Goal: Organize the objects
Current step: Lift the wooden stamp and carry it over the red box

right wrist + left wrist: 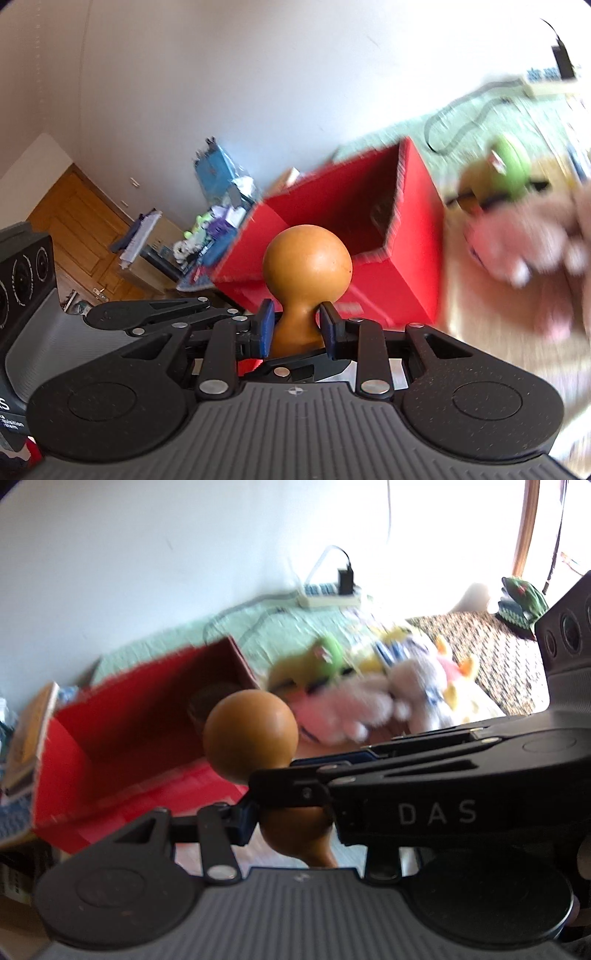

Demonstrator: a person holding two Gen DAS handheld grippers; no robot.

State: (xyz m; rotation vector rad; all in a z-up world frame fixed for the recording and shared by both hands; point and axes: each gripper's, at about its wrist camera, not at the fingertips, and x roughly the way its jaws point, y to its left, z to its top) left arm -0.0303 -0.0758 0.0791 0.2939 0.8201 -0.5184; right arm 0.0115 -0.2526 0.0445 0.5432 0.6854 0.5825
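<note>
I have the brown gourd [306,284] pinched at its narrow waist by my right gripper [295,326], the two blue pads [266,326] pressing in on either side of the neck, jaws closed down to just that width, with the round bulb standing up beyond the fingertips. In the left wrist view the same gourd [251,734] shows with my right tool's black linkage crossing in front of it; my left gripper [255,812] sits right by the gourd's lower swell, and I can see one blue pad [245,819] beside it, but the other finger is hidden behind the right tool, so I cannot tell how far the left claw is open or whether it grips anything. The open red box [369,221] lies just beyond the gourd, its mouth tilted toward me, and I judge that is where this piece belongs. The pile of plush toys [388,694] lies beside the box on the floor, still to be sorted. To do this step well, I should keep the squeeze steady on the waist, since the smooth curved skin could slip or swivel; carry the bulb over the box rim rather than knocking it; lower it well inside, and only then ease the pads apart. The blur suggests quick motion, so slowing near the box would help.
</note>
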